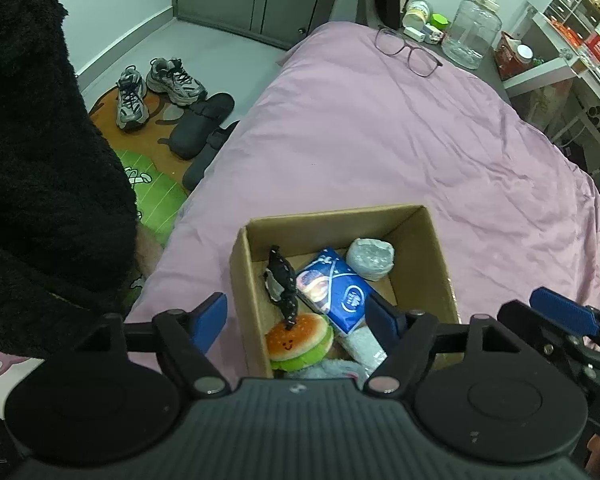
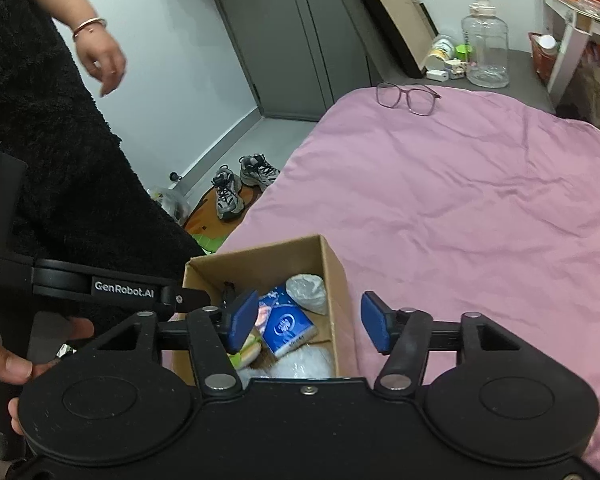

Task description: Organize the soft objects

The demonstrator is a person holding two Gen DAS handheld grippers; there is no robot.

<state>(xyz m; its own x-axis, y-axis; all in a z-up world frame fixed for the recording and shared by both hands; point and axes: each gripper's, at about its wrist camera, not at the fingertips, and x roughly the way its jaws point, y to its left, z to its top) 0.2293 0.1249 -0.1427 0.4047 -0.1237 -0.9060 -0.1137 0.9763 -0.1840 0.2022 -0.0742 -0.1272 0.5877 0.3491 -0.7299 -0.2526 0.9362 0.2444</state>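
Observation:
An open cardboard box (image 1: 432,240) sits on the pink bed near its front edge; it also shows in the right wrist view (image 2: 332,264). Inside lie a burger plush (image 1: 296,340), a blue tissue pack (image 1: 336,292), a black toy (image 1: 282,280), a white wrapped roll (image 1: 370,258) and white soft items at the front. My left gripper (image 1: 300,320) is open and empty, just above the box's near end. My right gripper (image 2: 310,322) is open and empty, above the box's right wall. Its blue pad (image 1: 564,314) shows at the right of the left wrist view.
Glasses (image 1: 406,50) lie at the bed's far end. A clear jug (image 1: 472,28) and small jars stand on a grey bedside surface. Sneakers (image 1: 160,88) and dark slippers (image 1: 200,124) are on floor mats, left of the bed. A person in black stands at left (image 2: 60,120).

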